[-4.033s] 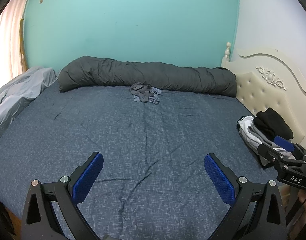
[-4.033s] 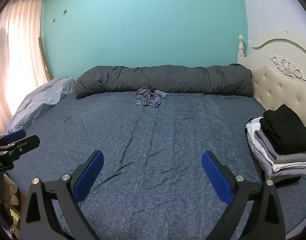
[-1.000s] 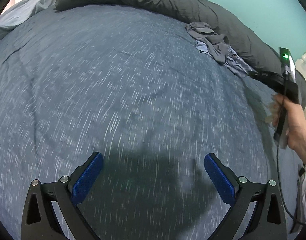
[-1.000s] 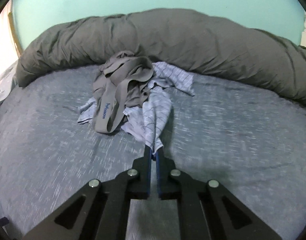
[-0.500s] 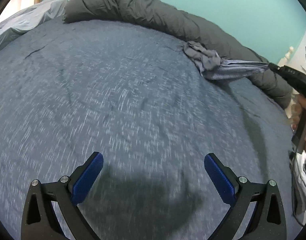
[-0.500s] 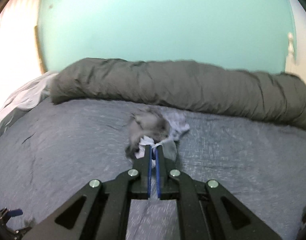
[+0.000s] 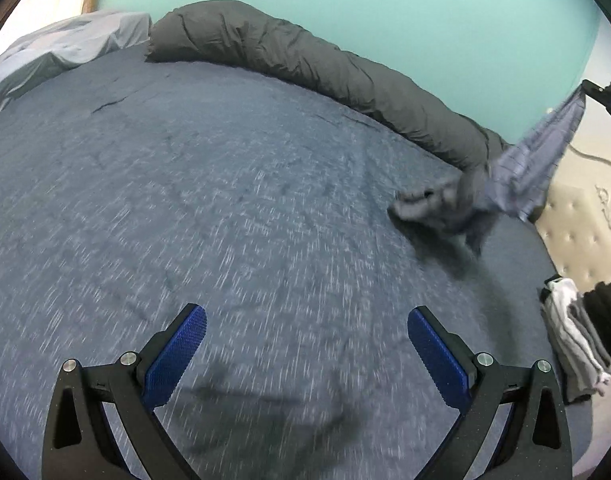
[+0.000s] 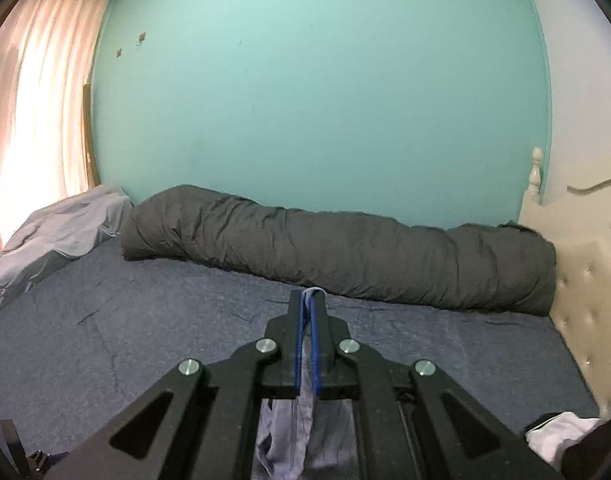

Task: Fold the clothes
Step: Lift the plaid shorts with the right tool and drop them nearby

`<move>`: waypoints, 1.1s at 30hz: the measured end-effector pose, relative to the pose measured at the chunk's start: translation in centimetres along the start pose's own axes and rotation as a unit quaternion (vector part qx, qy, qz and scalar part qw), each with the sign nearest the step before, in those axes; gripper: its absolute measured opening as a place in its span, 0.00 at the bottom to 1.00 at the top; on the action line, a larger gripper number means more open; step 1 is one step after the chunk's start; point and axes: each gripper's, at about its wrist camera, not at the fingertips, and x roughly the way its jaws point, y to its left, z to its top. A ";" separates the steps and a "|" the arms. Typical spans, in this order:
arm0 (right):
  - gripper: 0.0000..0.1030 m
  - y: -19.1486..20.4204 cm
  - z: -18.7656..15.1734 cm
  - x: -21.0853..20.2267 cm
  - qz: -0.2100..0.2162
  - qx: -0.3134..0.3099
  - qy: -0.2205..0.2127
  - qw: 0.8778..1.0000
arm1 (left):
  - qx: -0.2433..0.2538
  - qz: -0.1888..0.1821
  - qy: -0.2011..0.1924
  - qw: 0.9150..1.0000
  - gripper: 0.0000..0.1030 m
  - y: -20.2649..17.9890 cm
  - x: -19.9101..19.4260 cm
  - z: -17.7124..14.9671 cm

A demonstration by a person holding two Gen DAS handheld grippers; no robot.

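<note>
Left wrist view gives us two loose garments: a dark grey garment (image 7: 433,206) lying blurred on the bed (image 7: 225,184) near the far right corner, and a blue striped garment (image 7: 533,160) lifted above it. We count one rolled grey duvet (image 7: 305,64) along the far edge, one pale sheet (image 7: 57,52) at the far left corner, and one stack of folded clothes (image 7: 581,332) at the right edge beside the cream headboard (image 7: 581,232). A teal wall (image 8: 305,100) and a curtain (image 8: 37,100) close the room. Our left gripper (image 7: 305,354) hangs wide open and empty over the near edge. Our right gripper (image 8: 307,332) is clamped on the striped garment, which hangs below its fingers.
</note>
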 end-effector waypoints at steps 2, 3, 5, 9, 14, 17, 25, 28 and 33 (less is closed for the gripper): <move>0.03 0.8 0.5 -1.9 0.005 -0.003 -0.008 1.000 | -0.002 0.001 -0.003 1.000 1.00 0.4 -1.3 -0.3; 0.03 1.1 0.6 -2.5 0.007 -0.007 -0.007 1.000 | -0.002 0.002 -0.004 1.000 1.00 0.6 -1.9 -0.5; 0.03 1.4 0.5 -3.7 0.013 -0.006 -0.009 1.000 | -0.004 0.003 -0.007 1.000 1.00 0.9 -3.2 -0.9; 0.03 0.8 0.1 -6.9 0.034 0.016 -0.028 0.999 | -0.007 0.001 -0.007 1.000 1.00 1.3 -3.5 -1.8; 0.03 -0.3 -3.4 -7.1 0.048 0.031 0.002 0.998 | -0.011 -0.004 -0.005 1.000 1.00 1.6 -3.1 -2.9; 0.03 -1.3 -8.2 -6.7 0.057 0.054 0.035 0.996 | -0.014 -0.007 -0.004 1.000 1.00 1.8 -2.9 -3.6; 0.03 -1.4 -23.1 -4.0 0.065 0.064 0.174 0.980 | -0.008 0.000 0.010 1.000 1.00 2.4 -1.2 -5.1; 0.03 -2.2 -28.1 -2.1 0.034 0.047 0.230 0.971 | 0.000 -0.003 0.011 1.000 1.00 2.0 -0.9 -5.0; 0.03 -4.7 -30.8 -0.2 -0.002 0.075 0.275 0.959 | 0.013 -0.001 0.015 1.000 1.00 1.3 0.0 -4.5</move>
